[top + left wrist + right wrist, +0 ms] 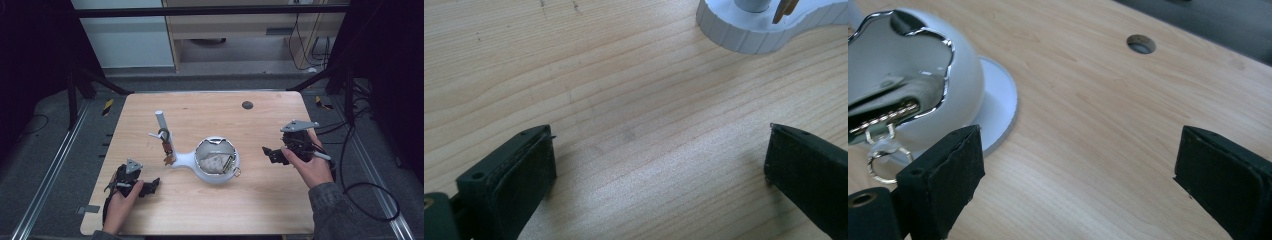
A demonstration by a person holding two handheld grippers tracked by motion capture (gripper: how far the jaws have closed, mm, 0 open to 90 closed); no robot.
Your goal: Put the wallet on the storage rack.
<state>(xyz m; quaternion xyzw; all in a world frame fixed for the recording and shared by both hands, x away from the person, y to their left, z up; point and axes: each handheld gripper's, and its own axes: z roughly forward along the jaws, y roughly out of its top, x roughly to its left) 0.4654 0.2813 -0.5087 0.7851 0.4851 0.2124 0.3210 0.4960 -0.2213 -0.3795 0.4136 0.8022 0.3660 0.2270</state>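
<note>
1. work surface: a light wooden table [260,200] with a small dark round hole [247,105] near its far edge.
2. central item: a white stand [186,159] rests near the middle of the table. one end carries a white bowl [216,172] with a wavy chrome rim; the other end carries an upright white post [162,125].
3. bowl contents: crumpled pale material lies inside the bowl. a chain with a small ring [879,167] hangs over the rim on the near-right side.
4. post area: small brownish pieces hang beside the post; their type cannot be determined.
5. left gripper [150,186]: held in the left hand [120,205] at the near-left of the table, near the stand's post end, apart from it. jaws spread wide, nothing between them; only bare wood lies between the jaws in the left gripper view.
6. right gripper [269,153]: held in the right hand [310,167] to the right of the bowl, near it, not touching. jaws spread wide, nothing held.
</note>
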